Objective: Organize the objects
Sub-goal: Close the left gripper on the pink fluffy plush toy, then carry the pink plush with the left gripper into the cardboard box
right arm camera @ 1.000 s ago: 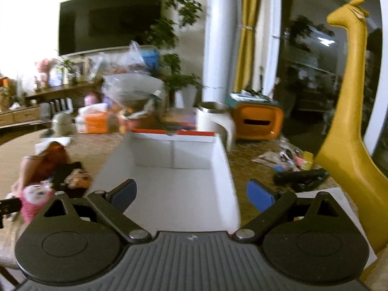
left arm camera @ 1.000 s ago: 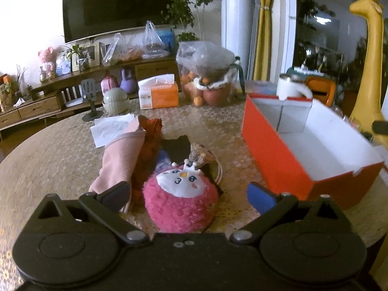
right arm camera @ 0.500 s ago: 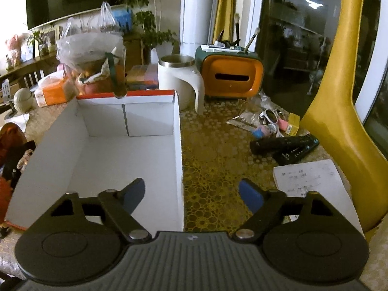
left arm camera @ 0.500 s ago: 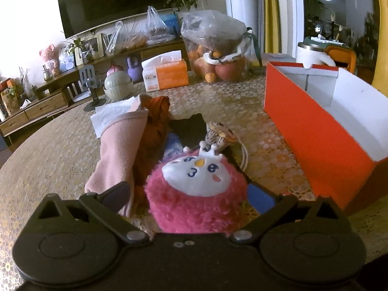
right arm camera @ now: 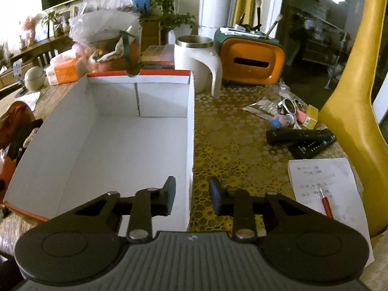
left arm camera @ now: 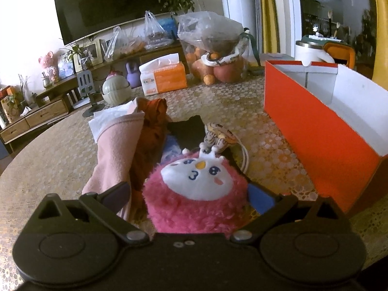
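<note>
A pink plush toy [left arm camera: 194, 201] with a white face lies on the table between the fingers of my left gripper [left arm camera: 191, 194], which is open around it, the fingers beside it. Behind it lie a rolled pink cloth [left arm camera: 116, 145], an orange cloth [left arm camera: 150, 131], a dark item and a small striped toy [left arm camera: 218, 138]. An orange box [left arm camera: 315, 126] with a white inside stands to the right. In the right wrist view my right gripper [right arm camera: 192, 195] straddles the right wall [right arm camera: 190, 145] of that empty box, jaws narrowed with a gap on each side of the wall.
A tissue box [left arm camera: 165, 77], a bag of fruit [left arm camera: 215, 48] and a round pot [left arm camera: 116, 89] stand at the back. A white mug [right arm camera: 196, 60], an orange holder [right arm camera: 252, 60], remotes [right arm camera: 300, 138], sunglasses, a notepad [right arm camera: 325, 189] with pen and a yellow giraffe [right arm camera: 351, 97] are right of the box.
My left gripper has moved in so the pink plush sits between its fingers. My right gripper has lowered onto the box's right wall and narrowed its jaws from wide open.
</note>
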Motion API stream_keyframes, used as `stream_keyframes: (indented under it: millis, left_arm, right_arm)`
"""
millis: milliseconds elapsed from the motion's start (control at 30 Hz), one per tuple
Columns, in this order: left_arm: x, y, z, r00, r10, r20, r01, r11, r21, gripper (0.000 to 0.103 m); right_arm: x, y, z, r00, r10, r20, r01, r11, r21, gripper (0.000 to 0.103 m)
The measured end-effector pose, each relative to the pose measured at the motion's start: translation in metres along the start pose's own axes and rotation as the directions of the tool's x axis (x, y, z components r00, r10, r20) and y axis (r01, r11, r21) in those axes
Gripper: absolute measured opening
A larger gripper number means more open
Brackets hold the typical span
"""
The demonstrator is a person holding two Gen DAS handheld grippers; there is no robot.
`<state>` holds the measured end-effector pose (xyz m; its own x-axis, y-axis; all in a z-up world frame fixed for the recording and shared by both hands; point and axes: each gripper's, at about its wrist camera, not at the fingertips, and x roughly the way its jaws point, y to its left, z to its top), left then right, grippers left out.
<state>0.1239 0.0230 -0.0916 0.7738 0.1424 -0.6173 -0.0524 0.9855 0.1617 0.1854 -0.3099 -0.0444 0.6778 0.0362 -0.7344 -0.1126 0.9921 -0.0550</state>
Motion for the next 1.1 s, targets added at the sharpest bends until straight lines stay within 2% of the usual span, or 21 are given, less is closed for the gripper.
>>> stream_keyframes:
  millis: [133, 300, 433, 633, 800, 1100]
  left_arm:
    - [0.005, -0.002, 0.003, 1.000, -0.007, -0.007, 0.007, 1.000, 0.019, 0.102]
    - [0.013, -0.005, 0.006, 1.000, 0.000, -0.001, 0.000, 0.999, 0.032, 0.102]
    - [0.017, -0.010, 0.006, 1.000, -0.001, -0.003, 0.001, 0.999, 0.054, 0.100]
    - [0.016, -0.017, 0.005, 1.000, 0.011, 0.001, -0.011, 0.994, 0.108, 0.087]
    - [0.012, -0.016, 0.007, 1.000, 0.011, -0.004, -0.010, 0.995, 0.101, 0.075]
    - [-0.013, -0.013, 0.024, 0.999, -0.039, 0.016, 0.037, 0.996, 0.081, 0.074]
  right_arm:
    - [0.002, 0.004, 0.000, 1.000, 0.001, -0.004, -0.001, 0.999, -0.039, 0.011]
    - [0.002, 0.006, 0.000, 1.000, -0.010, -0.004, 0.010, 0.998, -0.064, 0.007]
    - [0.003, 0.005, 0.001, 1.000, -0.012, -0.012, 0.011, 0.998, -0.067, 0.006]
    - [0.003, 0.005, 0.000, 1.000, -0.003, -0.026, 0.002, 0.998, -0.069, 0.005]
    - [0.002, 0.003, 0.000, 0.999, 0.008, -0.030, -0.010, 0.998, -0.057, 0.004]
    - [0.000, 0.000, -0.001, 0.999, 0.034, -0.032, -0.035, 0.999, -0.031, 0.004]
